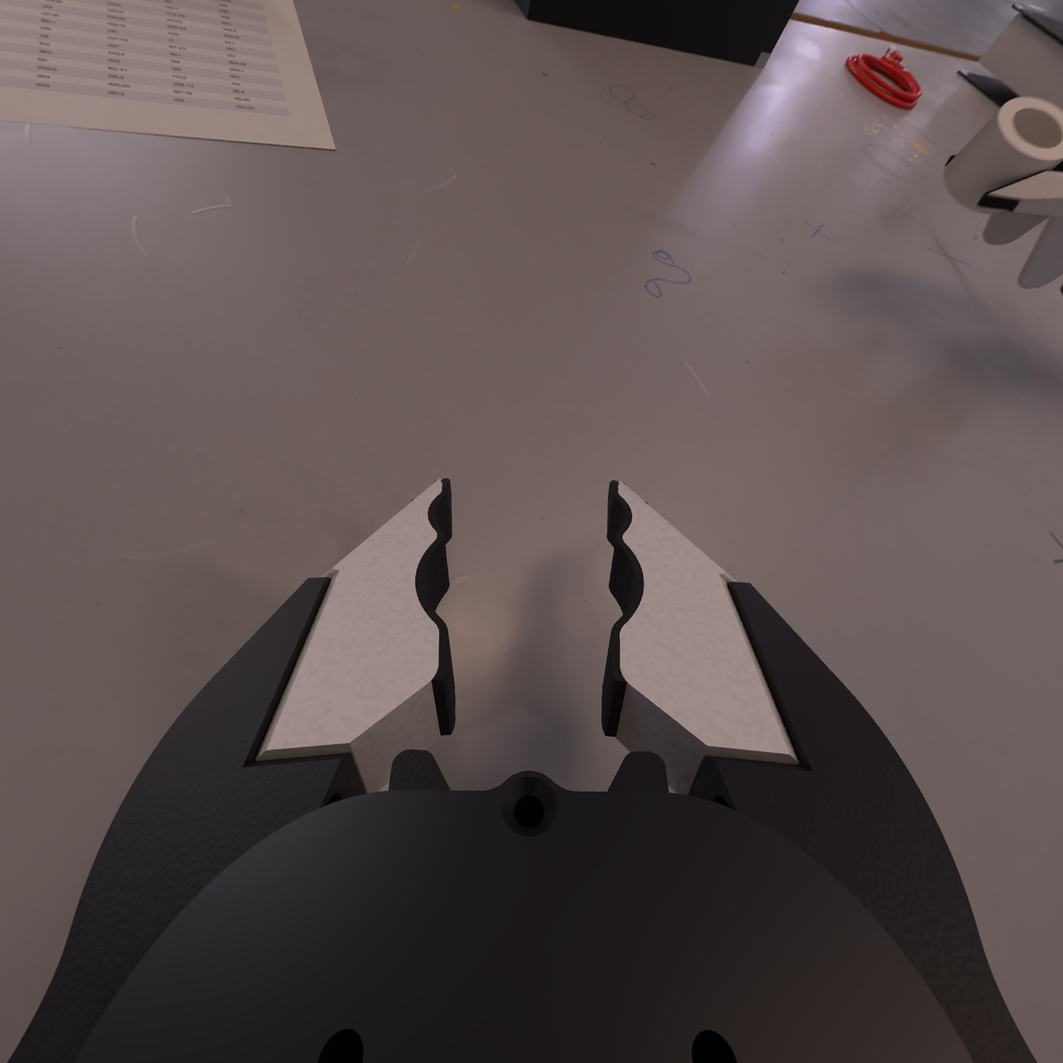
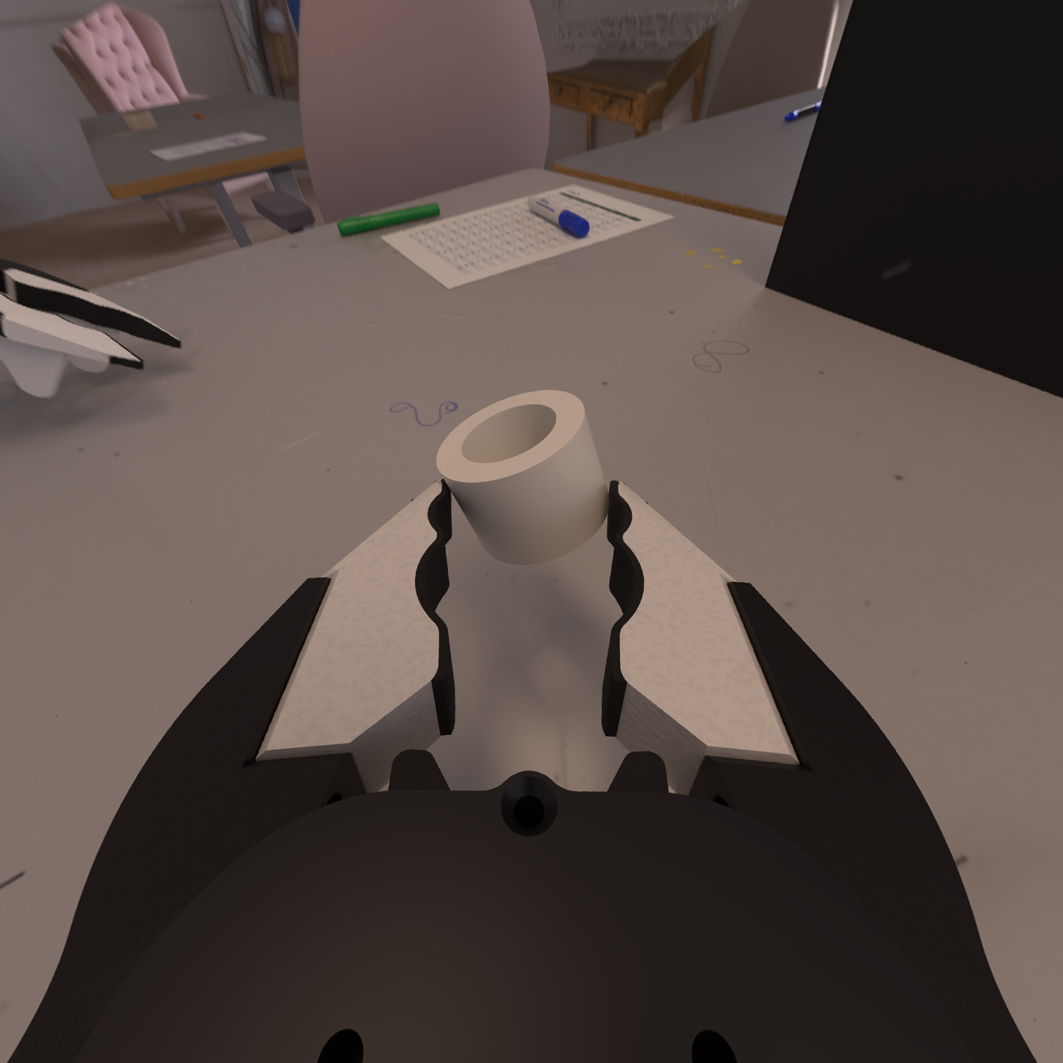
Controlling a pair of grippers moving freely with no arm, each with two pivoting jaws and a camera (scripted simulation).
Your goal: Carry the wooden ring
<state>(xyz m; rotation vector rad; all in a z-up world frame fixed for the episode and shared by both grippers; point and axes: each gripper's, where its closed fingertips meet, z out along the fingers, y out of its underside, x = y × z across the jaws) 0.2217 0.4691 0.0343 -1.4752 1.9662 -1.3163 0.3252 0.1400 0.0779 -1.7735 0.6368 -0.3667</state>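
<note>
The wooden ring (image 2: 532, 512) is a pale, thick-walled short tube. My right gripper (image 2: 529, 489) is shut on it at the fingertips and holds it tilted a little above the grey table (image 2: 230, 546), with its shadow underneath. The ring also shows at the right edge of the left wrist view (image 1: 1012, 144), held in the right gripper's fingers (image 1: 1024, 192). My left gripper (image 1: 529, 489) is open and empty over bare table, well to the left of the ring. It shows in the right wrist view (image 2: 155, 351) at the left edge.
A printed sheet (image 2: 517, 241) with a blue-capped marker (image 2: 558, 215) and a green marker (image 2: 388, 218) lie at the table's far side. A black box (image 2: 932, 190) stands at the right. A red coiled cable (image 1: 883, 80) lies beyond the ring. A pink chair back (image 2: 420, 98) rises behind the table.
</note>
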